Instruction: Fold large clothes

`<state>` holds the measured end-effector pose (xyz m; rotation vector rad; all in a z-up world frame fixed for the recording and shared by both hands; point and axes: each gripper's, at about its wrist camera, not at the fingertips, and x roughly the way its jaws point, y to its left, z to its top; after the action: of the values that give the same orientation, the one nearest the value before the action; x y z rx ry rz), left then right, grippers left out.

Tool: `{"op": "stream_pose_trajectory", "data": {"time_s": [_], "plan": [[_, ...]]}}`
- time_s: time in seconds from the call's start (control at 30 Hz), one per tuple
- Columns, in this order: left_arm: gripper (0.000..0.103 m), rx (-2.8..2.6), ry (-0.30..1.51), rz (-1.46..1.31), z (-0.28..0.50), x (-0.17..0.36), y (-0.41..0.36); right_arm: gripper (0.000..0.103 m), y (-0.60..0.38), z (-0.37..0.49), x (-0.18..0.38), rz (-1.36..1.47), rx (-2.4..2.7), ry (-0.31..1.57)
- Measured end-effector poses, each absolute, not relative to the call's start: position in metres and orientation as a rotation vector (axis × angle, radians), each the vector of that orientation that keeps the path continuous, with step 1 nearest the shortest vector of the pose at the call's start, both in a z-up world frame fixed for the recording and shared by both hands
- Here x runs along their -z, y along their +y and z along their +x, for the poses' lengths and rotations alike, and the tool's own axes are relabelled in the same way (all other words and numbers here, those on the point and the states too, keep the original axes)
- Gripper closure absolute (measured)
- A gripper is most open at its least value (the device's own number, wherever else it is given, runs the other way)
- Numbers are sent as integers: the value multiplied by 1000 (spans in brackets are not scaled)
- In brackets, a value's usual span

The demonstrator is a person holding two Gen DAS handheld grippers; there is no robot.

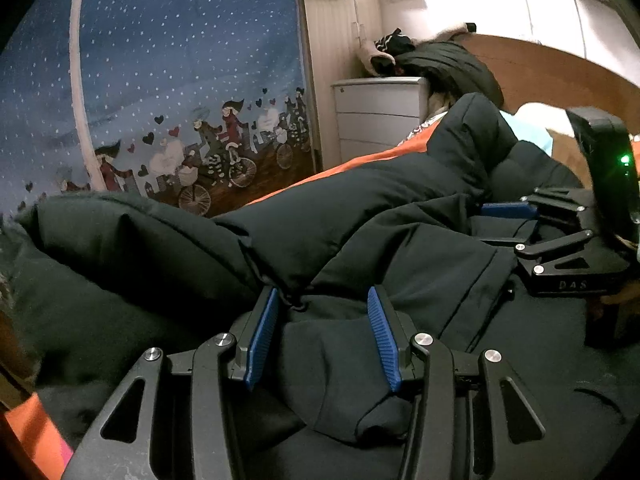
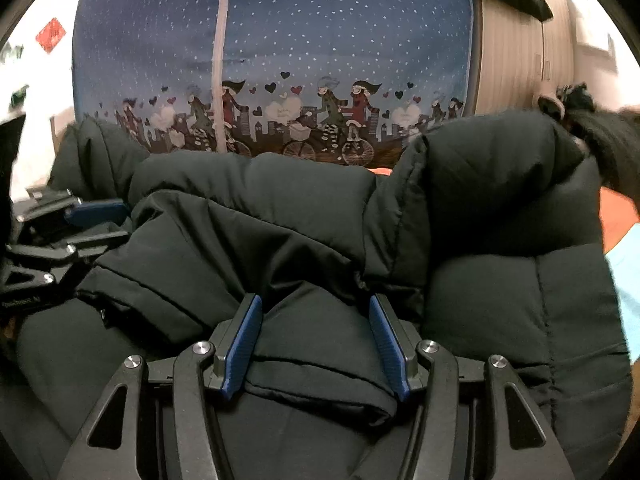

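A large black puffer jacket lies bunched on a bed and fills both views. My left gripper stands open, blue pads apart, with a thick fold of the jacket lying between them. My right gripper is also open, with a bulky fold between its pads. Each gripper shows in the other's view: the right one at the right edge of the left wrist view, the left one at the left edge of the right wrist view. Both rest low on the jacket, side by side.
An orange bedsheet shows under the jacket. A blue curtain with cartoon cyclists hangs beyond the bed. A white drawer unit with dark clothes piled on it stands by a wooden headboard.
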<state>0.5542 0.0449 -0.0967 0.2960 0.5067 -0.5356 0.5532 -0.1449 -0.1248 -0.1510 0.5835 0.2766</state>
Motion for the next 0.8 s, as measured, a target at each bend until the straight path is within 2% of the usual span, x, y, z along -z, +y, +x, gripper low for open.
{"op": "stream_pose_trajectory", "data": {"time_s": [0.13,0.27,0.37,0.43,0.5,0.7,0.8], "plan": [[60,518,552,260,550,84,48,43,-146,550,113,-135,-284,624],[47,542,607,158,548,66,60,39,-150,544,98,-77,-270,656],[45,565,595,157,542,58,61,34,-151,536,88,-83,-207,635],[45,534,647,255,545,69,49,27,-152,539,91,-100,-149,660],[44,509,674,335,546,79,39,26,-156,543,102,-61,-156,722],[44,485,722,305,537,72,44,24,-156,524,90,-80,-154,711],[32,457,727,291,526,69,50,18,-160,509,77,-74,-159,680]]}}
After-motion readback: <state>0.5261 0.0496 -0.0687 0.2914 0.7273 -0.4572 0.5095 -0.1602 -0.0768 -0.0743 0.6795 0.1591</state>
